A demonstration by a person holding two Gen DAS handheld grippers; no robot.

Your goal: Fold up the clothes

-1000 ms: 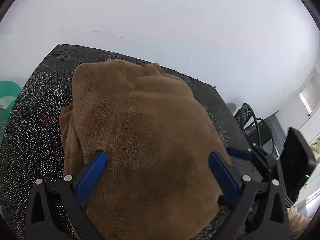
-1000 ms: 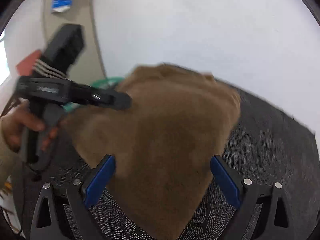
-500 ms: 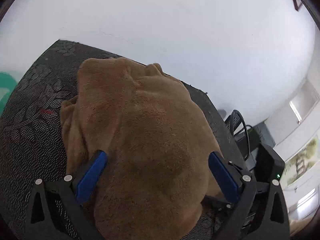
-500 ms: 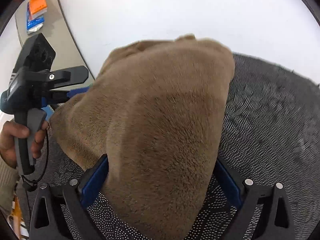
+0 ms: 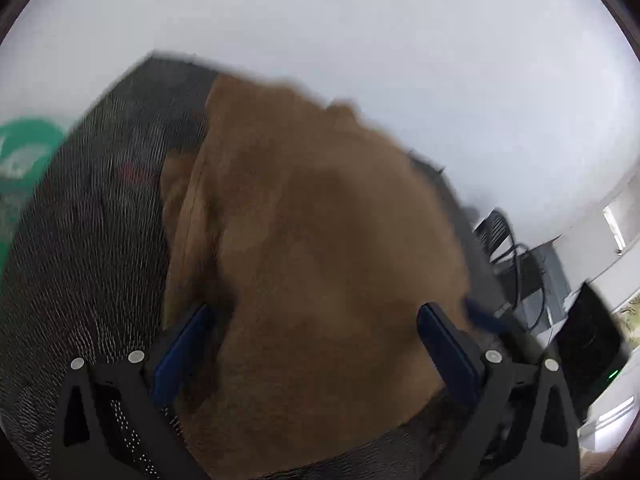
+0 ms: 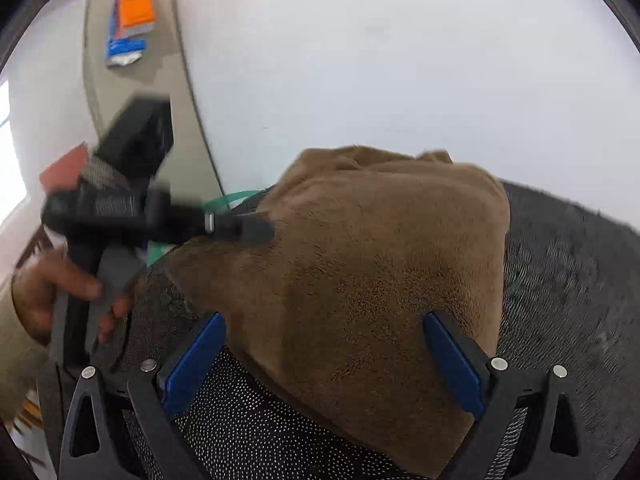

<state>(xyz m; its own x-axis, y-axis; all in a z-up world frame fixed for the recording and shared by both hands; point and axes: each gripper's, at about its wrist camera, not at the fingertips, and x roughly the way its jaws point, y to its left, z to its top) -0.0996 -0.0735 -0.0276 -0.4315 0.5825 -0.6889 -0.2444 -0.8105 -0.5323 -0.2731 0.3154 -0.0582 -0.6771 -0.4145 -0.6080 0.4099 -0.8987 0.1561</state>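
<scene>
Spreading wide over the brown fleece garment, my left gripper is standing released, its blue pads flanking the bunched cloth without pinching it. The garment is lying in a thick folded heap on the dark dotted tablecloth, one edge showing stacked layers on the left side. My left view is smeared with motion blur, so fine detail is escaping me. A green object is showing beyond the cloth's far left corner, and a tangle of black cables is sitting off to the right by the white wall.

My right gripper is likewise hanging unclenched, blue pads apart on either side of the same brown heap. From this side I am seeing my left hand wrapping the black handle of the other gripper, whose black tip is touching the garment's left edge. On a beige shelf behind, an orange and blue packet is lying; any writing on it is too blurred for me to read.
</scene>
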